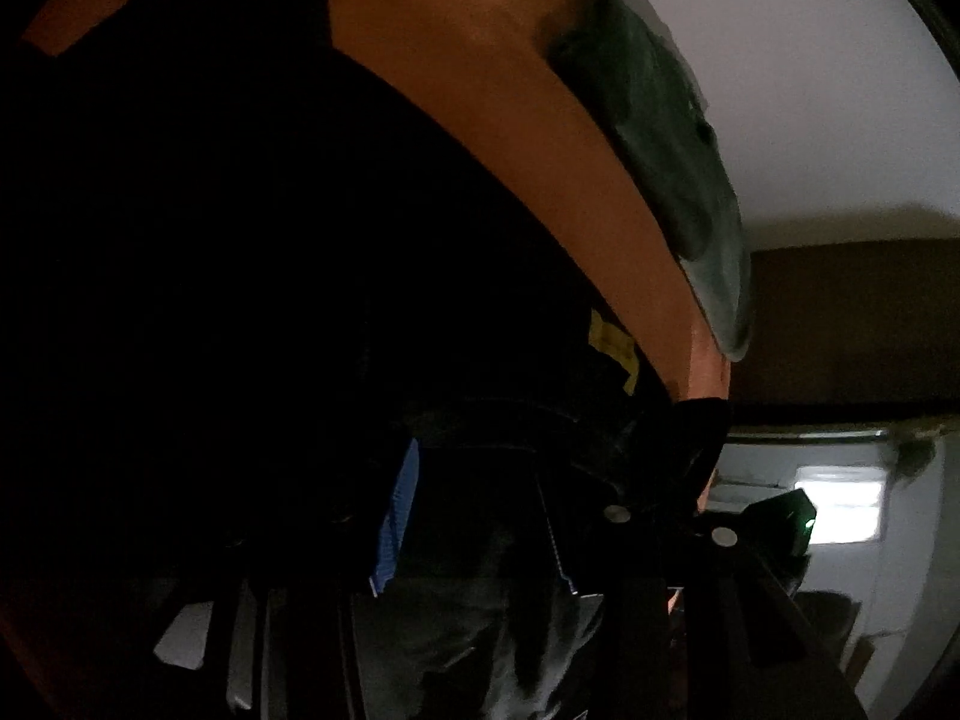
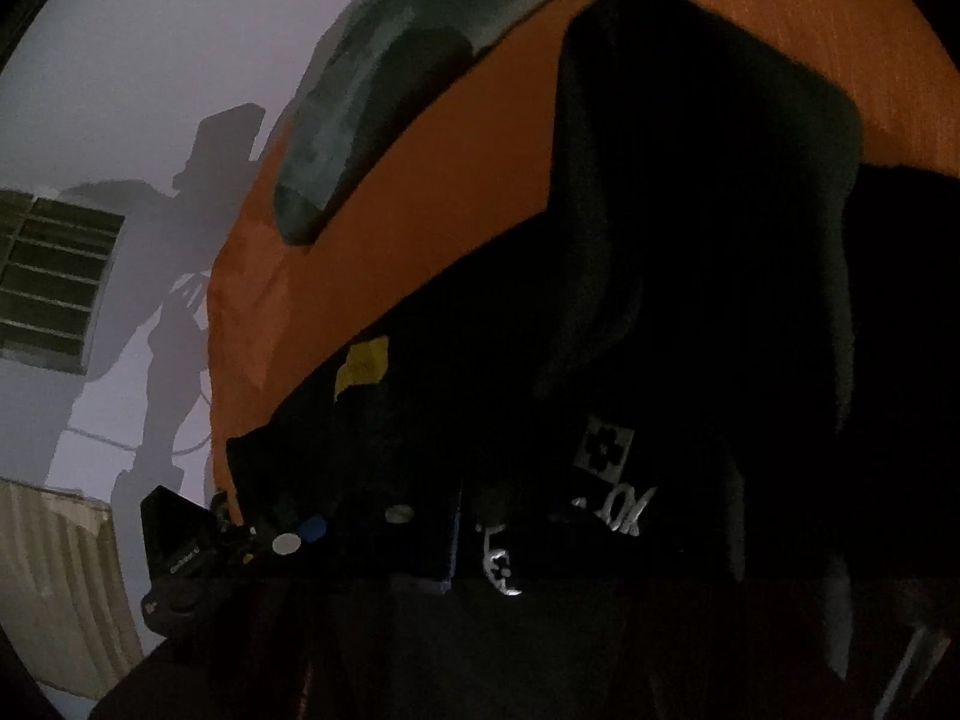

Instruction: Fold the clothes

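Note:
A black garment with a yellow patch and white print lies over an orange surface and fills most of both dark views. In the left wrist view my left gripper shows a blue pad, and black cloth packs the gap between its fingers. My right gripper holds a bunched corner of the same garment beside it. In the right wrist view my right gripper is buried in the black cloth. The left gripper sits at the garment's left corner.
A dark green garment lies on the orange surface's far edge, also seen as a grey-green heap. A pale wall carries the grippers' shadows. A slatted window is on the left.

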### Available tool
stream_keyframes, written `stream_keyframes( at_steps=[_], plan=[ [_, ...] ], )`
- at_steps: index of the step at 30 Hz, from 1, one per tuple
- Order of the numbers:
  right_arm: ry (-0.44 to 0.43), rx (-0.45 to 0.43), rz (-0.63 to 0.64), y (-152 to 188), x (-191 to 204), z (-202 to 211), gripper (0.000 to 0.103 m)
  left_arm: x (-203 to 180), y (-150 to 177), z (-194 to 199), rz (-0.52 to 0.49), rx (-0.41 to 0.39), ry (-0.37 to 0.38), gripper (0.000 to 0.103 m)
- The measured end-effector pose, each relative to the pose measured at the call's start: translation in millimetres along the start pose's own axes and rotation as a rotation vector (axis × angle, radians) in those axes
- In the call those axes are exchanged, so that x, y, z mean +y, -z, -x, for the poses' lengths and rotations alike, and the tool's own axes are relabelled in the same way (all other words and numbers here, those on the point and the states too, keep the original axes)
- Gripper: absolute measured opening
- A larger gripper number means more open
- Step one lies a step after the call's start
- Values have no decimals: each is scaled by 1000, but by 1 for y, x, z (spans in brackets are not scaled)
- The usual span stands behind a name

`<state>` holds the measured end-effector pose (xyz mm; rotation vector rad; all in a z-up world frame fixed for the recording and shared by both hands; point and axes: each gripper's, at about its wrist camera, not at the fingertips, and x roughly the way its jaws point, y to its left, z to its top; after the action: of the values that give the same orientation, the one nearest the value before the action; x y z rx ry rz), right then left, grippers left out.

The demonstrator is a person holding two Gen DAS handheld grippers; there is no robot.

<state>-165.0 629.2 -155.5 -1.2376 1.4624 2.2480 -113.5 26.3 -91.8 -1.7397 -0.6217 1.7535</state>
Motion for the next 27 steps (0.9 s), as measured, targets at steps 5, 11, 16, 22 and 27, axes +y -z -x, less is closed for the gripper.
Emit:
stream_keyframes(
  at_steps=[5, 11, 16, 22, 27],
  plan=[
    [-35, -35, 26, -15, 12, 14, 7, 4, 4, 18, 46, 4, -17, 43],
    [-36, -42, 78, -26, 31, 20, 7, 6, -4, 16, 49, -13, -11, 55],
    [-28, -22, 51, -20, 21, 19, 7, 3, -13, 7, 75, -71, 3, 54],
    [-39, -17, 59, -26, 23, 23, 7, -32, -38, 19, 35, -112, 58, 20],
    [-114, -196, 48, -97, 56, 34, 18, -55, -102, 50, 119, -325, 213, 29]
  ],
)
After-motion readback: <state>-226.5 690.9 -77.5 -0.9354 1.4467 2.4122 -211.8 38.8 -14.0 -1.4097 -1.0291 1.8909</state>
